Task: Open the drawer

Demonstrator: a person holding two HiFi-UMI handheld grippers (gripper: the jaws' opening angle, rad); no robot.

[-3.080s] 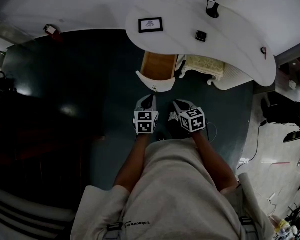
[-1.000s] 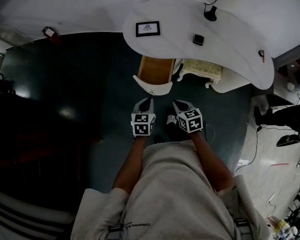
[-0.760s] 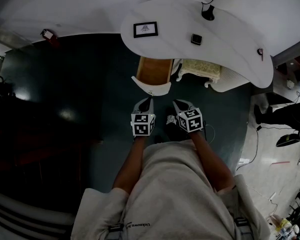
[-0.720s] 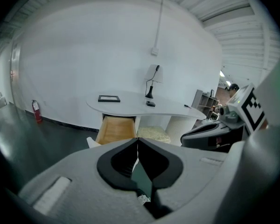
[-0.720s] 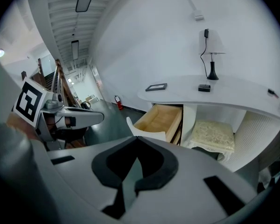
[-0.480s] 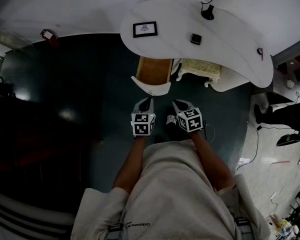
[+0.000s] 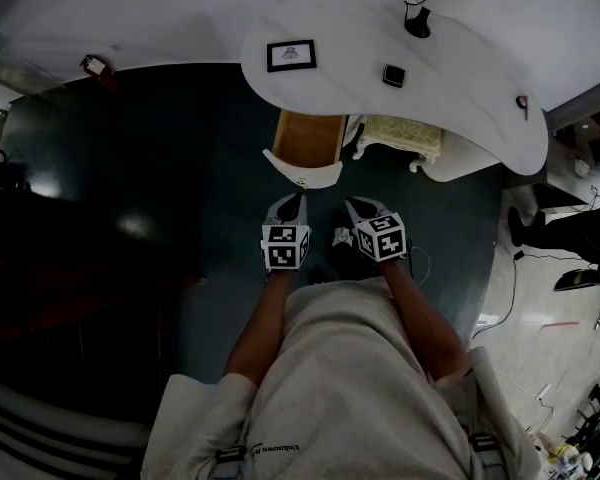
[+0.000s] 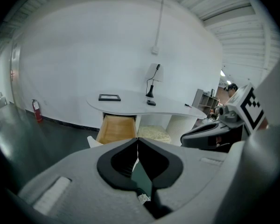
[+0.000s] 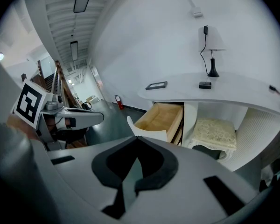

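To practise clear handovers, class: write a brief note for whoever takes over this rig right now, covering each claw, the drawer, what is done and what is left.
Left claw: shut, empty, held short of the drawer, touching nothing.
Right claw: shut, empty, beside the left one, also clear of the drawer.
Drawer: under the white desk, next to the cushioned stool. It is pulled well out, with its wooden inside showing.
Done: the drawer is open.
Left: probably nothing. Pull further only if full extension is wanted.
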